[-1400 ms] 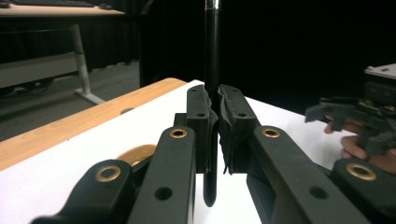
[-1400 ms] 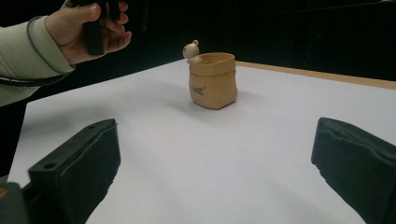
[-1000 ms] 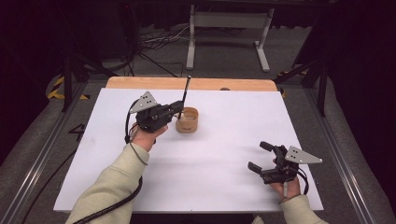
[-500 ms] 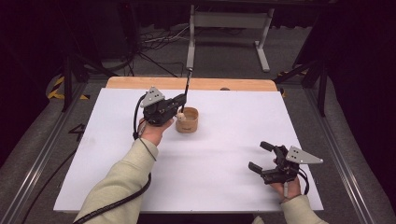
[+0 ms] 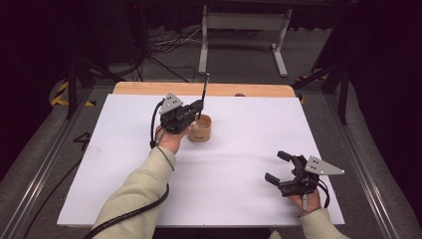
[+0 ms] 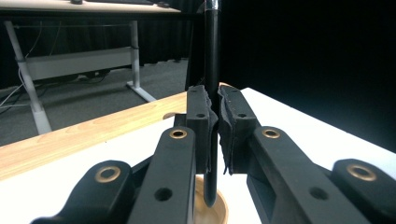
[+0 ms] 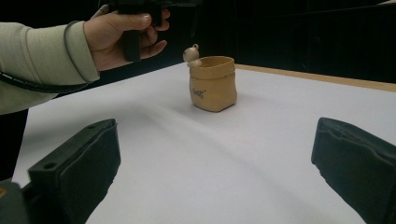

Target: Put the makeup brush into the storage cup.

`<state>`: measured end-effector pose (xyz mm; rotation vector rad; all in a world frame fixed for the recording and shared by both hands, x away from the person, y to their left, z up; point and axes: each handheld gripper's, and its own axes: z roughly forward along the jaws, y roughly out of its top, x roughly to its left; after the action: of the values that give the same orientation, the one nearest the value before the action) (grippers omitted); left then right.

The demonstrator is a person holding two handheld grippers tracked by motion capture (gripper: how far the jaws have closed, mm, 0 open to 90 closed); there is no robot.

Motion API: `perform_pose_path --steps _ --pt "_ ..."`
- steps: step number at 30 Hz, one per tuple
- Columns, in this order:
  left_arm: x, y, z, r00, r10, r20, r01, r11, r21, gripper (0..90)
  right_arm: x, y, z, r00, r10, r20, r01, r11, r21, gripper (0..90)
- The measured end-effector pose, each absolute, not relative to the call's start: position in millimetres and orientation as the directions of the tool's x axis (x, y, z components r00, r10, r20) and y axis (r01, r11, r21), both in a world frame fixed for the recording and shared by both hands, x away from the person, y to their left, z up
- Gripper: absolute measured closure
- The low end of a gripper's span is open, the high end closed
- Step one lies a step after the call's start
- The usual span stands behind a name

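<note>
A tan sack-shaped pot (image 5: 199,128) stands on the white sheet (image 5: 239,164), left of centre toward the back. A small bear figure (image 7: 191,53) sits on its rim in the right gripper view. My left gripper (image 5: 198,108) is shut on a thin black pen (image 5: 204,89), held almost upright. The pen's lower tip (image 6: 210,198) hangs just over the pot's mouth (image 6: 211,213) in the left gripper view. My right gripper (image 5: 279,167) rests open near the front right corner with nothing between its jaws. It faces the pot (image 7: 212,83) from well back.
A bare wooden strip (image 5: 149,88) runs along the table's far edge. Metal rails (image 5: 47,169) flank both sides of the table. A grey stand (image 5: 244,22) and cables lie on the floor beyond. The left forearm's sleeve (image 5: 134,194) crosses the front left of the sheet.
My left gripper has shifted slightly right and farther back with the pen, closer over the pot. The right gripper has stayed in place.
</note>
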<state>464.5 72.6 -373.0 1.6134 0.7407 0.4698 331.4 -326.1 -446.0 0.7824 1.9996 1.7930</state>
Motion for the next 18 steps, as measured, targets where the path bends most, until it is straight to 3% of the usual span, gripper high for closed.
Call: perform_pose_path --steps 7,18 --pt "468.8 68.4 -381.6 0.722 0.687 -0.083 0.177 -0.067 0.982 83.1 331.0 -326.4 -445.7 -0.791 0.602 0.106 0.169 0.049 0.984 1.5" --pt "472.4 68.3 -395.5 0.697 0.707 -0.124 0.213 -0.038 0.976 83.1 330.5 -326.0 -445.2 -0.794 0.598 0.106 0.166 0.046 0.985 1.5"
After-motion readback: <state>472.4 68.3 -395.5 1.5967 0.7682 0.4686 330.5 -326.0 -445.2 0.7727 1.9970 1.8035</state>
